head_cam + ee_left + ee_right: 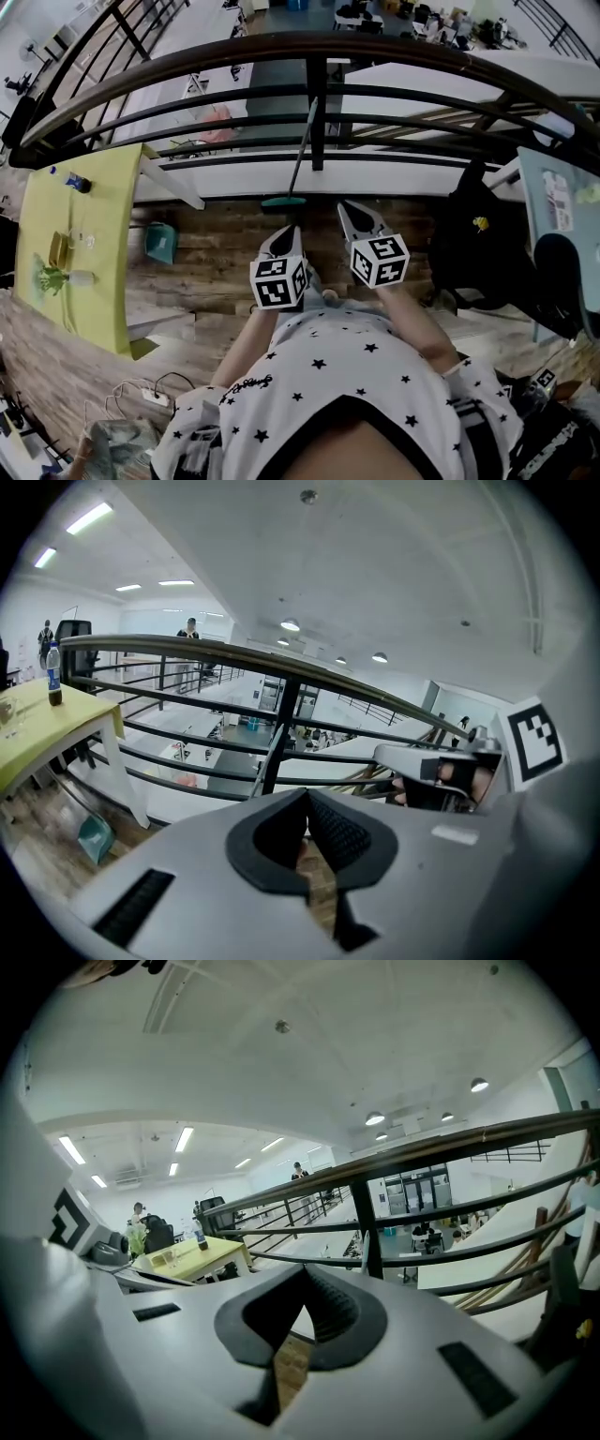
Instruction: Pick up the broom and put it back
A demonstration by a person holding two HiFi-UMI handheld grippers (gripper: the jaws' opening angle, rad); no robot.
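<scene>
The broom (298,159) leans upright against the black railing post (319,112); its teal head (284,201) rests on the wooden floor. In the left gripper view its pale handle (266,761) shows beside the post. My left gripper (289,231) points at the broom head from just below it, jaws shut with nothing between them. Just to its right, my right gripper (351,212) is also shut and empty. Neither gripper touches the broom. In the right gripper view the closed tips (305,1275) face the railing post (372,1232).
A yellow table (103,281) stands at the left with a bottle (77,183), a cup and a small plant. A teal dustpan (161,242) lies beside it. A black bag (478,248) and a grey table (562,202) are at the right. A power strip (153,397) lies on the floor.
</scene>
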